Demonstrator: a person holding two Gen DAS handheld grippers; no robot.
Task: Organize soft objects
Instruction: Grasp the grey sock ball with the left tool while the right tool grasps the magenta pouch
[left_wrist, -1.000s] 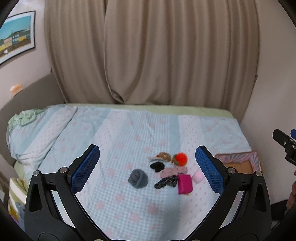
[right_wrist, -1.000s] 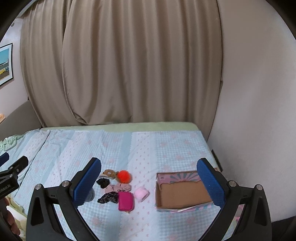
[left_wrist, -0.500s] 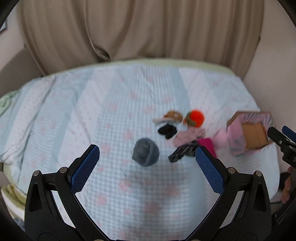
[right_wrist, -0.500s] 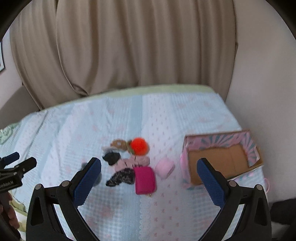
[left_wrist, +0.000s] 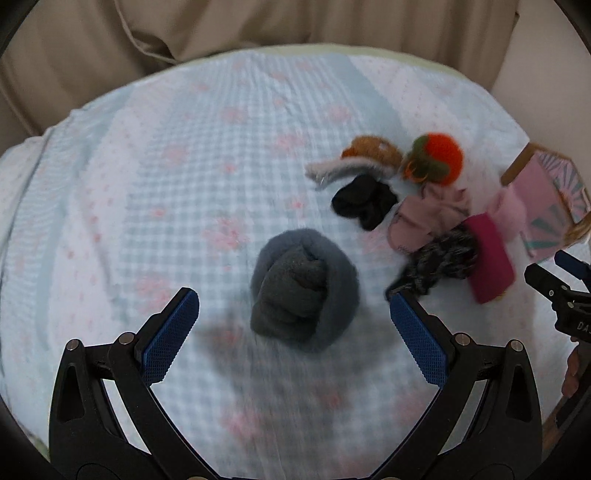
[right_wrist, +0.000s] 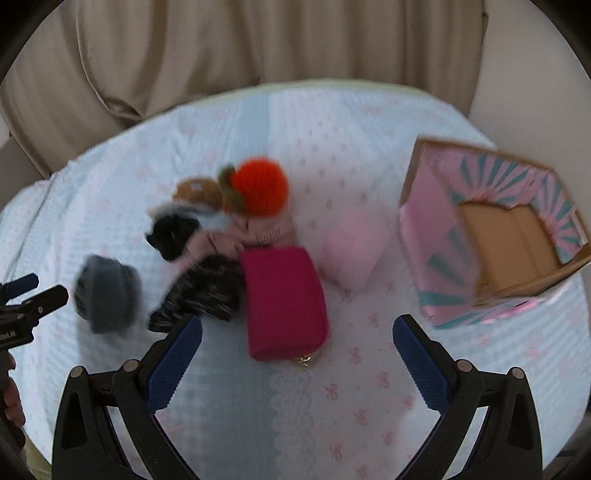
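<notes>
The grey rolled socks (left_wrist: 304, 288), a knitted bundle folded into a ball, lie on the bed (left_wrist: 184, 155) a little apart from the other soft things and straight ahead of the left gripper (left_wrist: 294, 325), whose blue ribbed fingers (left_wrist: 171, 334) stand wide apart, holding nothing. Nearby sits the main heap: a black sock (left_wrist: 364, 199), a pale pink cloth (left_wrist: 424, 218), a speckled dark fabric (left_wrist: 439, 260), an orange pompom (right_wrist: 260, 188), a brown plush piece (left_wrist: 371, 149), a stiff magenta pouch (right_wrist: 282, 302) and a blurred pink roll (right_wrist: 349, 251), probably fleece. The right gripper (right_wrist: 297, 349), likewise spread open and empty, hangs above the pouch. The pink patterned cardboard box (right_wrist: 491, 236) on the bed's right side looks empty, so sorting seems not yet begun; every piece remains to be moved.
</notes>
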